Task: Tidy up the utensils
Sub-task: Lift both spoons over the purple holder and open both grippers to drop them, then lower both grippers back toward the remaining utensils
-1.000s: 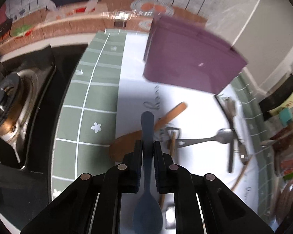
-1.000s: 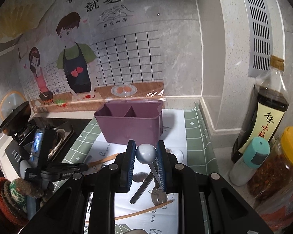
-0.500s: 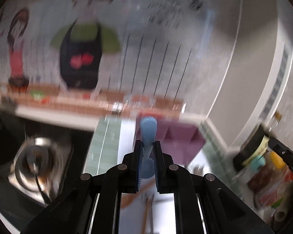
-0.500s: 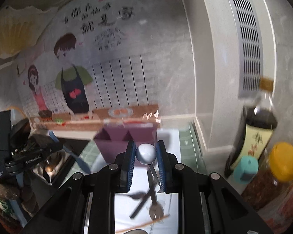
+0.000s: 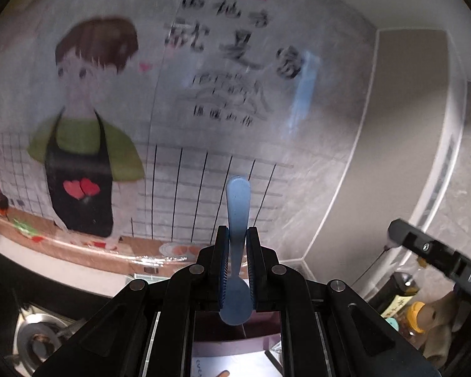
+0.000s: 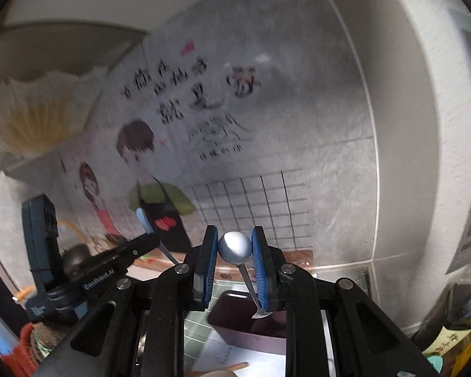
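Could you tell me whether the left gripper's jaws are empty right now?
No, the left gripper is clamped on a blue spoon by its handle.

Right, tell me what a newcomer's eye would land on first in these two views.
First, the blue spoon clamped upright in the left gripper, dead centre of the left wrist view, its handle pointing at the wall. Next, the metal spoon pinched by its round bowl in the right gripper. Behind both looms the cartoon wall sticker of an aproned cook, with the purple utensil holder low under the right gripper.
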{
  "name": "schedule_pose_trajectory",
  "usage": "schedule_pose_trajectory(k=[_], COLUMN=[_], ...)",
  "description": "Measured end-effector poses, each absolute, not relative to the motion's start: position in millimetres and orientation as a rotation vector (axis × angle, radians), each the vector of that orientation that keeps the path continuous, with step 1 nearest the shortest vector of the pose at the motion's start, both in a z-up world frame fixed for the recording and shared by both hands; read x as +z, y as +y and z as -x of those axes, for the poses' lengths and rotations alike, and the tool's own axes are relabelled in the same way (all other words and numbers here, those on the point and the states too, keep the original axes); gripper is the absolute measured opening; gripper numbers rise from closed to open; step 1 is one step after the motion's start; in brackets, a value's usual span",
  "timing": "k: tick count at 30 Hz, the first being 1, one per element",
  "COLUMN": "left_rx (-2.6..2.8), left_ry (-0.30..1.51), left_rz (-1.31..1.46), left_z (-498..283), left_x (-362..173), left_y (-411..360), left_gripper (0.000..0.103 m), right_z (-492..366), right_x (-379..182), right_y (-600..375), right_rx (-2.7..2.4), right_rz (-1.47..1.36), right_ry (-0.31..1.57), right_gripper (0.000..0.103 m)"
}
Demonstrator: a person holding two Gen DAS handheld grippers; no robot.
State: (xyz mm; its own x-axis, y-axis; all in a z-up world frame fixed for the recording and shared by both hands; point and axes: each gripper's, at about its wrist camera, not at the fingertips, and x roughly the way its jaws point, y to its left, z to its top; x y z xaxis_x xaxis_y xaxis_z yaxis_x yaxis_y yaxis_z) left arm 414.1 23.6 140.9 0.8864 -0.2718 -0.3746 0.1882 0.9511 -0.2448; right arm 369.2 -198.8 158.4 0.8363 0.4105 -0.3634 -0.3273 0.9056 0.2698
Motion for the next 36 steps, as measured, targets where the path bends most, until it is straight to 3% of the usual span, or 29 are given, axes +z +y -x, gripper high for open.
schedule_pose_trajectory(k=[13,23,28,36], left_rx=[-0.251,-0.290,-0.323,-0.222], left_ry=[0.590,0.715,0.668,0.534], left_rz=[0.233,0.281,0.334,0.280], left_z=[-472.7,-478.7,-461.0,-383.3], left_x=[42.5,7.7,13.8,35.9], left_y=[12.9,11.8,20.9,30.1], left_gripper=[0.011,0.014,0.047,0.048], right_z=[-434.0,-448.2,-426.0,-351.4], right_x=[47.8,-2.8,15.4,41.4], right_y=[-180.7,-192.8,-205.0,-226.6], right_rx=[0.334,0.334,0.333,0.227], right_rz=[-0.212,-0.293,-0.290,-0.141], right_ry=[0.666,0.810,0.728,0.589], right_gripper=[0.020,0.023,0.027,0.027])
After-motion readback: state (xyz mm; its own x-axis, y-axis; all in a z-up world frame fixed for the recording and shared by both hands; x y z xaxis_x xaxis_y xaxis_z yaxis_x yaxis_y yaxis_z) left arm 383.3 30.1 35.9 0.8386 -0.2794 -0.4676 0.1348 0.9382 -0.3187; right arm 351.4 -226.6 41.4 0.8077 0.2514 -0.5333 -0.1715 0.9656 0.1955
